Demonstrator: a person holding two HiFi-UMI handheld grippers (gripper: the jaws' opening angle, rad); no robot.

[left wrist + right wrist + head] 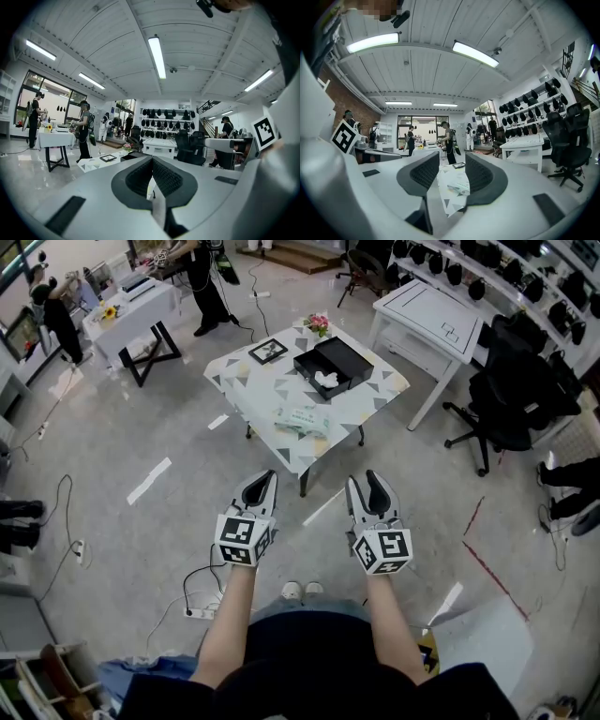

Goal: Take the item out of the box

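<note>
Person's bare forearms (pixel 225 624), low in the head view, hold both tools out over the grey floor, short of the work. Left hand-held gripper (pixel 264 478) has its jaws closed tip to tip w/ nothing in them. Right hand-held gripper (pixel 371 480) stands wide apart, also empty; the bench shows through the gap. The white square bench w/ grey triangle pattern (pixel 246 381) is well ahead. On it sits the shallow black open box (pixel 349 357), and the small white crumpled item (pixel 325 380) lies inside its nearer half. A pale flat packet (pixel 302 418) lies closer to the bench's near corner, w/ a black picture frame (pixel 268 351) to the box's left. Step in hand is prob. the approach. Best to walk right up, keep the right jaws wide, come down from above into the box, clear of its walls, and pinch the item's middle. Left could steady the box edge.
</note>
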